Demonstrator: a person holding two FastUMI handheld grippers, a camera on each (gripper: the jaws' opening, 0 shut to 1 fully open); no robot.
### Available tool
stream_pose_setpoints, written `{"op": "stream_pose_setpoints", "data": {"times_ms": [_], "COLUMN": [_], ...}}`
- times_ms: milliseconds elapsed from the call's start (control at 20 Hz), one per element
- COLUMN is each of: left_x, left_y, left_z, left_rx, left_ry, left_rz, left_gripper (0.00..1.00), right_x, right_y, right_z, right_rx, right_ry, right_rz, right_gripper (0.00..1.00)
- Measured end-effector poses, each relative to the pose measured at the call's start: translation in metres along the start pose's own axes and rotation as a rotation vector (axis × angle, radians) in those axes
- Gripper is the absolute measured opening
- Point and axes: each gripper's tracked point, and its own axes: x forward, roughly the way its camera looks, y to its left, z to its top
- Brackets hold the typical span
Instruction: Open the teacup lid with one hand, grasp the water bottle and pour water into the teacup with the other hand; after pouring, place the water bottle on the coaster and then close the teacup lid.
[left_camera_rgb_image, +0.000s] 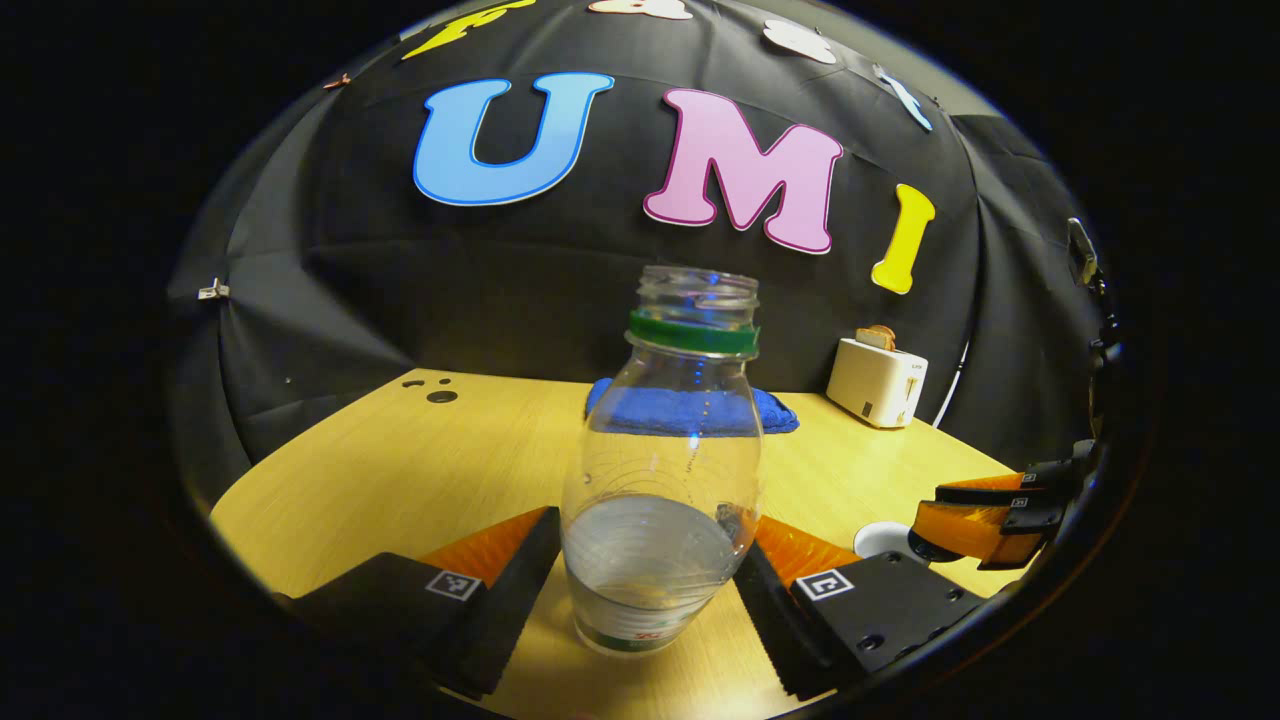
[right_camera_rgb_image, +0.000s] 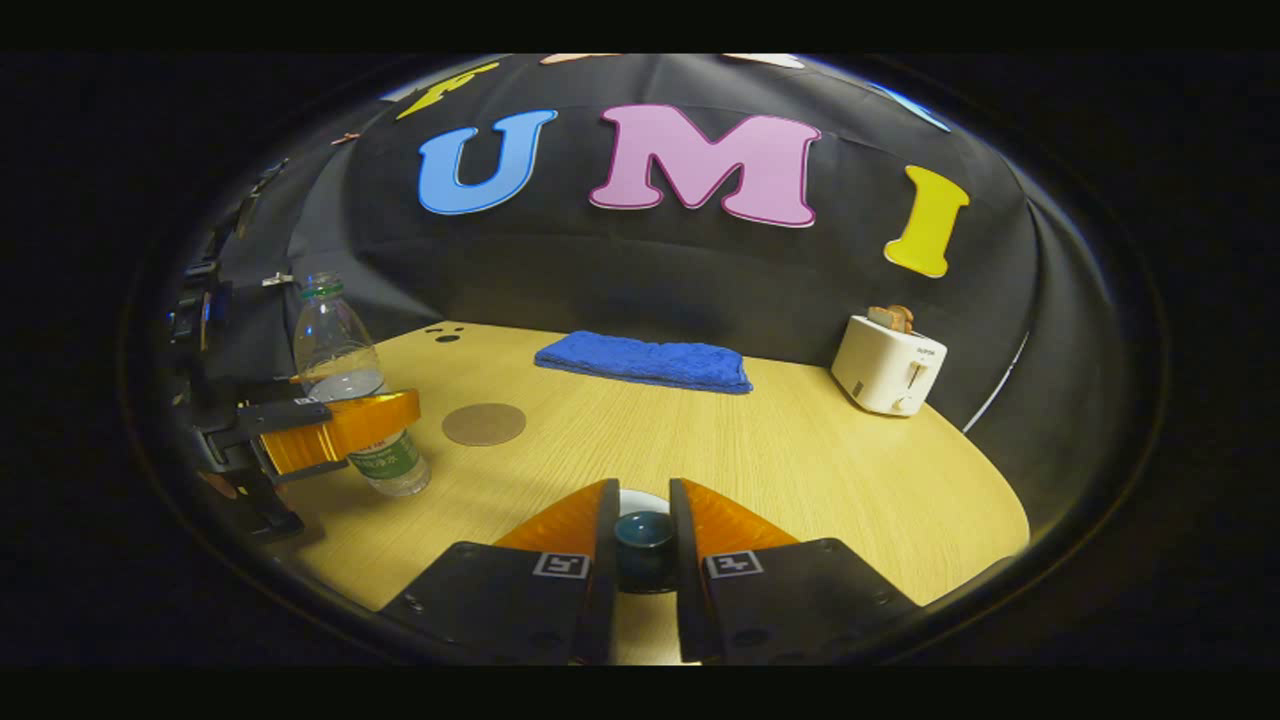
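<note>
Left gripper (left_camera_rgb_image: 648, 590) clasps the bottle (left_camera_rgb_image: 660, 480), right gripper (right_camera_rgb_image: 642, 545) pinches the lid knob (right_camera_rgb_image: 643, 530) — coaster (right_camera_rgb_image: 484, 424) at ten o'clock, towel (right_camera_rgb_image: 645, 362) at twelve

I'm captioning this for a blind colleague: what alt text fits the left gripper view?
An uncapped clear water bottle, about a third full, stands on a wooden table between the left gripper's fingers. Behind it lie a blue towel and a white toaster; the right gripper shows at the right edge.

No legible text is found on any object. A label is carried by the water bottle (right_camera_rgb_image: 385, 462) and a small mark by the toaster (left_camera_rgb_image: 876, 381), but both are too small to be made out.
</note>
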Motion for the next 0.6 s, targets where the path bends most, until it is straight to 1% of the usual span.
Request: {"op": "stream_pose_setpoints", "data": {"times_ms": [50, 150, 200, 250, 350, 400, 500, 600], "left_x": [0.002, 0.005, 0.007, 0.008, 0.011, 0.011, 0.015, 0.016], "left_y": [0.0, 0.0, 0.002, 0.001, 0.0, 0.001, 0.003, -0.008], "left_z": [-0.001, -0.001, 0.001, 0.0, -0.001, -0.001, -0.001, 0.001], "left_rx": [-0.002, -0.017, -0.017, -0.015, 0.025, 0.075, 0.225, 0.334], "left_ry": [-0.002, -0.005, -0.013, -0.016, -0.008, 0.0, 0.014, 0.019], "left_rz": [-0.003, -0.001, 0.005, 0.006, 0.006, 0.015, 0.025, -0.004], "left_gripper": [0.98, 0.93, 0.86, 0.84, 0.82, 0.79, 0.78, 0.77], "right_x": [0.0, 0.0, -0.001, -0.001, -0.003, -0.006, -0.009, -0.011], "right_y": [-0.002, -0.004, -0.006, -0.007, -0.012, -0.016, -0.024, -0.032], "right_z": [0.001, 0.002, 0.002, 0.0, -0.003, -0.004, -0.007, -0.016], "right_rx": [0.003, 0.01, 0.011, 0.01, 0.02, 0.031, 0.044, 0.047], "right_ry": [-0.003, -0.008, -0.011, -0.01, -0.006, -0.005, -0.005, 0.01], "right_rz": [-0.005, -0.011, -0.014, -0.018, -0.029, -0.037, -0.051, -0.06], "right_gripper": [0.28, 0.28, 0.28, 0.28, 0.27, 0.27, 0.28, 0.27]}}
